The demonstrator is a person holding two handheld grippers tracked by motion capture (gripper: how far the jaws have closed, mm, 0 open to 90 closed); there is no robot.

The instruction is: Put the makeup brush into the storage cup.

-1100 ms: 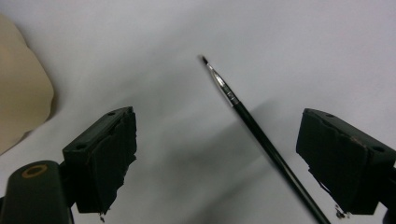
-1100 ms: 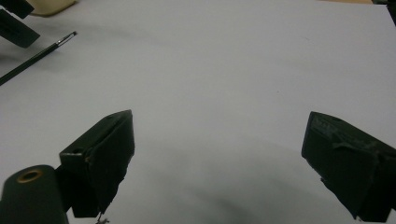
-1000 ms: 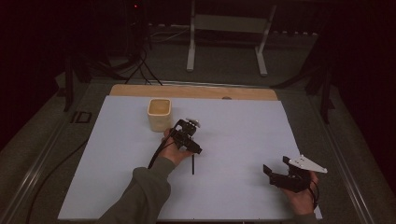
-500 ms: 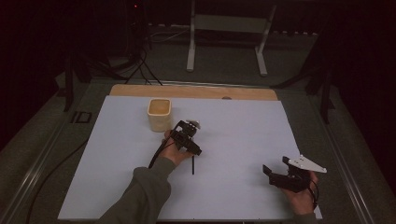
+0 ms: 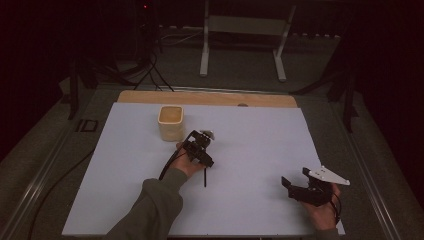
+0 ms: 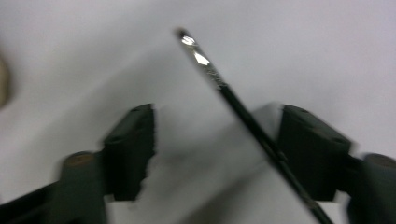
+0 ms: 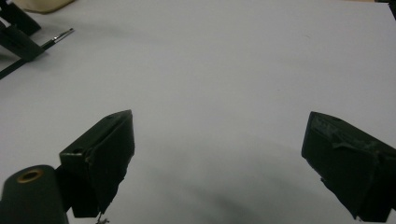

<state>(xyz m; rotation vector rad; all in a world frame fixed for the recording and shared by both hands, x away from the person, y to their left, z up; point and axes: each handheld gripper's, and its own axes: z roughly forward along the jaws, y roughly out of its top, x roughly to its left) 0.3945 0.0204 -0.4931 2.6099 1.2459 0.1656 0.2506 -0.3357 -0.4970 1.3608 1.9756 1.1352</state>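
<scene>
A thin black stick with a silvery tip (image 5: 204, 177) lies on the white sheet (image 5: 250, 135) in mid-table. My left gripper (image 5: 204, 165) points down over its near end. In the left gripper view the stick (image 6: 233, 100) runs slantwise between the jaws of the left gripper (image 6: 215, 112), close against the right one and far from the left one. These jaws have just been closing and stand partly apart. My right gripper (image 5: 294, 181) rests at the sheet's near right, and its jaws (image 7: 219, 119) are wide open over bare sheet.
A cream cup (image 5: 171, 121) stands upright just behind and left of the left gripper. A wooden board edge (image 5: 210, 97) borders the sheet's far side. Dark floor, cables and a metal stand (image 5: 245, 30) lie beyond the table.
</scene>
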